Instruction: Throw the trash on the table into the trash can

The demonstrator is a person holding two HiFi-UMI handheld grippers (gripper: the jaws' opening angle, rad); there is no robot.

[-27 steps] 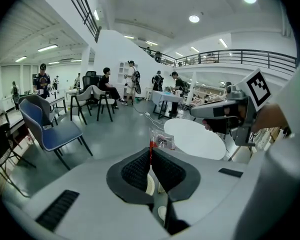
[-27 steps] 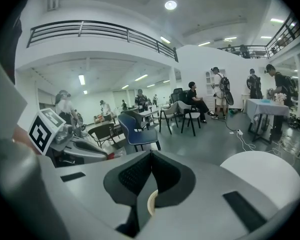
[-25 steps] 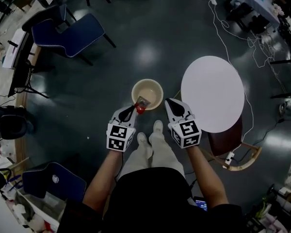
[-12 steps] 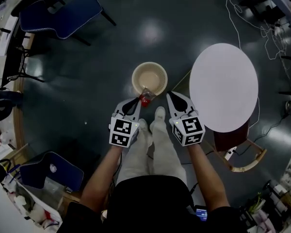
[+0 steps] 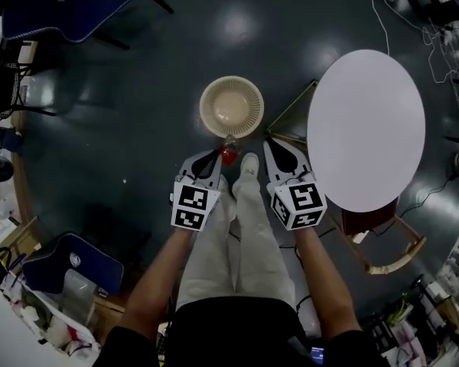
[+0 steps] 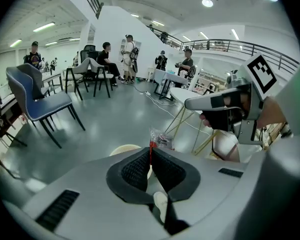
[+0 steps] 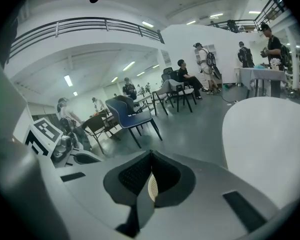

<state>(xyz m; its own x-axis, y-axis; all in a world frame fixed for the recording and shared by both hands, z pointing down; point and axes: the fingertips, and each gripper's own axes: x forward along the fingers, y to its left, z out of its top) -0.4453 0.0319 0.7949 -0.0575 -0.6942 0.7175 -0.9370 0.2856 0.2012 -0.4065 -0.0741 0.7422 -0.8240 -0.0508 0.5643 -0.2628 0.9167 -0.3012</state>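
The left tool (image 5: 216,157) is pressed together on a thin edge of the wrapper (image 6: 161,140), a small clear-and-red packet. The rest of the packet projects past the jaw tips, so it should drop free once the jaws part. The tool angles downward toward the trash can (image 5: 231,107), a pale round basket standing open on the floor beside the white tabletop (image 5: 367,128). The right tool (image 5: 270,144) has its jaws pressed together on nothing and is held level with the left, apparently idle. The tabletop shows no remaining trash.

Compared with one second earlier in the head view:
- The wrapper then overlapped the can's opening. It now sits just short of the near rim, close to the person's shoe (image 5: 249,164).
- The left tool's grip is unchanged.
- The can and tabletop lie higher in the picture.
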